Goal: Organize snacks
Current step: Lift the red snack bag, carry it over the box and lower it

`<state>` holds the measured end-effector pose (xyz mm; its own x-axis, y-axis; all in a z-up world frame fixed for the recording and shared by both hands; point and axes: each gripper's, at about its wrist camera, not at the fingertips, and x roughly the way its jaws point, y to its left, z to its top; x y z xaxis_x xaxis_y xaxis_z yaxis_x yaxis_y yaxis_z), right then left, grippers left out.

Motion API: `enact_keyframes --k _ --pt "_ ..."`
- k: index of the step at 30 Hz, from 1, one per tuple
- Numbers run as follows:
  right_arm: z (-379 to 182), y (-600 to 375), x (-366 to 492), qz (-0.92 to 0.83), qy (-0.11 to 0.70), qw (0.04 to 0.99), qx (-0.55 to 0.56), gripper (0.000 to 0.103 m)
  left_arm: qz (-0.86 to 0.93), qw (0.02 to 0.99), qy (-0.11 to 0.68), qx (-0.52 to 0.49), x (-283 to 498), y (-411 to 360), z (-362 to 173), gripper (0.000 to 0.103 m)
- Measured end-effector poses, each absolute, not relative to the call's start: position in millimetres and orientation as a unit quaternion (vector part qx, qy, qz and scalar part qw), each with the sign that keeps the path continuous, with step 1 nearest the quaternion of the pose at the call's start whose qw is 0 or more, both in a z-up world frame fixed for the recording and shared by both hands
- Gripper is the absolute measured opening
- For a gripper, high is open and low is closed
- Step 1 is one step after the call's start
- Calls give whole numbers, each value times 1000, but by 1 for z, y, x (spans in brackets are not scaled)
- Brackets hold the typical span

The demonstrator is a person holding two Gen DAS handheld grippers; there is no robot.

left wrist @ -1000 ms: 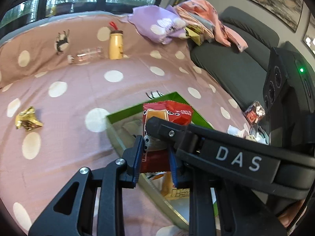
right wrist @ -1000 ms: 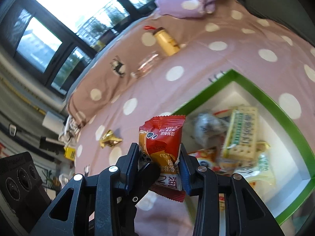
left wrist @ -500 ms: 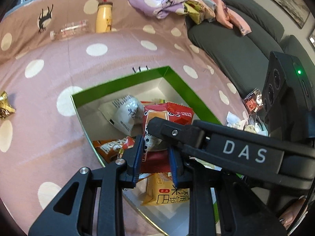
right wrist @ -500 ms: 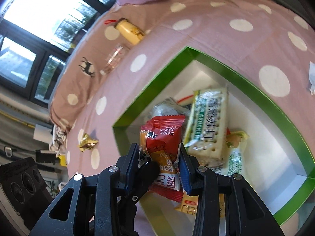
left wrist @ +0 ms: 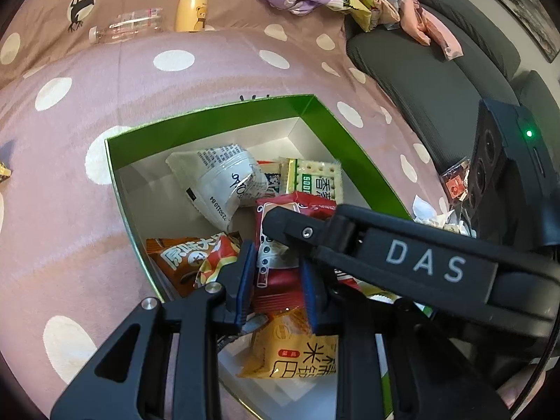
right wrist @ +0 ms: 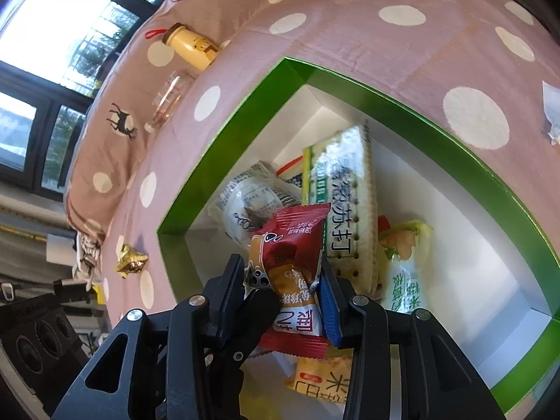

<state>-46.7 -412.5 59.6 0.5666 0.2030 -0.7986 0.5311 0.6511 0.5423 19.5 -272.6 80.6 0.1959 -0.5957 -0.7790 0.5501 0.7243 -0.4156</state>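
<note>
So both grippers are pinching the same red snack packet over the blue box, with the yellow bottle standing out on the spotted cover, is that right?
Not quite: the box is green with a white inside, as the right wrist view shows. The rest holds: the left gripper and right gripper pinch the red snack packet, and the yellow bottle stands on the spotted cover.

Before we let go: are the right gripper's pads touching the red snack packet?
Touching: the right wrist view shows the right gripper pads pressed against the red snack packet.

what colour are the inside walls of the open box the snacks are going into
Bright green walls on the open cardboard box, over a white floor. The right wrist view shows it best.
</note>
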Motion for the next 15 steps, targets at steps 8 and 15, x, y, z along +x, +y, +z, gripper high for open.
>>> enact_keyframes --k 8,15 --pt "57 -413 -46 -120 464 783 397 47 -366 777 512 -20 16 -274 80 25" --pt "59 -413 -46 -125 460 785 397 51 -365 776 513 -25 17 -272 79 26"
